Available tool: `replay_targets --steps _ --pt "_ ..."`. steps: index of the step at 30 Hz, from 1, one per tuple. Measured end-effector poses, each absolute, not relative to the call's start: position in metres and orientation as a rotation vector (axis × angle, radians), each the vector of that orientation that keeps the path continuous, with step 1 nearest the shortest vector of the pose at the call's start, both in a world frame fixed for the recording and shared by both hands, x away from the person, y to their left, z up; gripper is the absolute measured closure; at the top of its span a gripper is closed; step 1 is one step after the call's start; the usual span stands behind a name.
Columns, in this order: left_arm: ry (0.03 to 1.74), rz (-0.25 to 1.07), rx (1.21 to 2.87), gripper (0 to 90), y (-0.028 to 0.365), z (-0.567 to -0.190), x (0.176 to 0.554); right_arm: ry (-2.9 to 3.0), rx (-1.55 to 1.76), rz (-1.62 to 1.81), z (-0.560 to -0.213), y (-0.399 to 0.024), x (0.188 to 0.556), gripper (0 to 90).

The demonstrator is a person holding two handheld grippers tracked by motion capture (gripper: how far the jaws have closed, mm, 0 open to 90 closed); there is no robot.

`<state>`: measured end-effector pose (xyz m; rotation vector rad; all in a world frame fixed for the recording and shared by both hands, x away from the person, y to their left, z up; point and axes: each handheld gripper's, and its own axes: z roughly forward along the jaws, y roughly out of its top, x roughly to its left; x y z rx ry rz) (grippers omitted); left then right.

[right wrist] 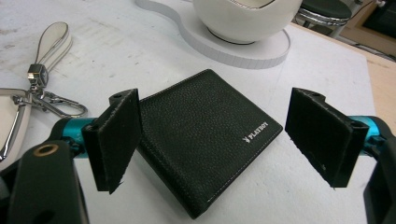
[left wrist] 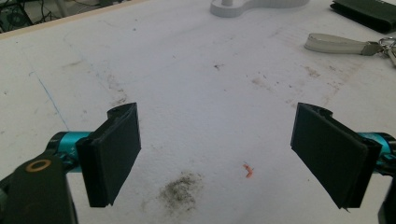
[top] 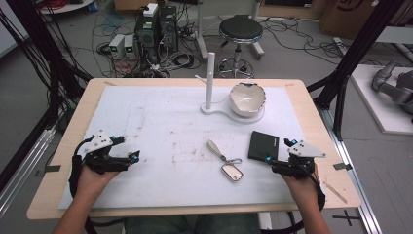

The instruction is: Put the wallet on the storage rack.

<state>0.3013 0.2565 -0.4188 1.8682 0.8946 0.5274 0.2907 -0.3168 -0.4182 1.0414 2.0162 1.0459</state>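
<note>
I see nothing picked up yet: my right gripper (right wrist: 212, 140) gapes wide just before the black leather wallet (right wrist: 205, 140), my left gripper (left wrist: 217, 156) wide over bare desk (left wrist: 187, 84)

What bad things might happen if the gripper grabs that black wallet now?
1. The wallet lies flat on the table, so the open right gripper may skid over the leather rather than catch an edge.
2. The keychain lies close on the wallet's left; a sideways push might knock it.
3. The white bowl sits on a stand just behind; a lift swung far forward could bump it.
</note>
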Motion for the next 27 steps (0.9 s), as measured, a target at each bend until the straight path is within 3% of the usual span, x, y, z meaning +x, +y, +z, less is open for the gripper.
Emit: replay_targets --steps 14,27 --pt "0.896 0.532 1.869 15.9 0.257 -0.418 0.301 2.035 0.999 1.062 -0.416 -0.315 0.290 19.1" --pt "0.893 0.531 1.879 15.9 0.254 -0.420 0.301 2.231 0.755 0.955 -0.426 -0.302 0.299 19.4"
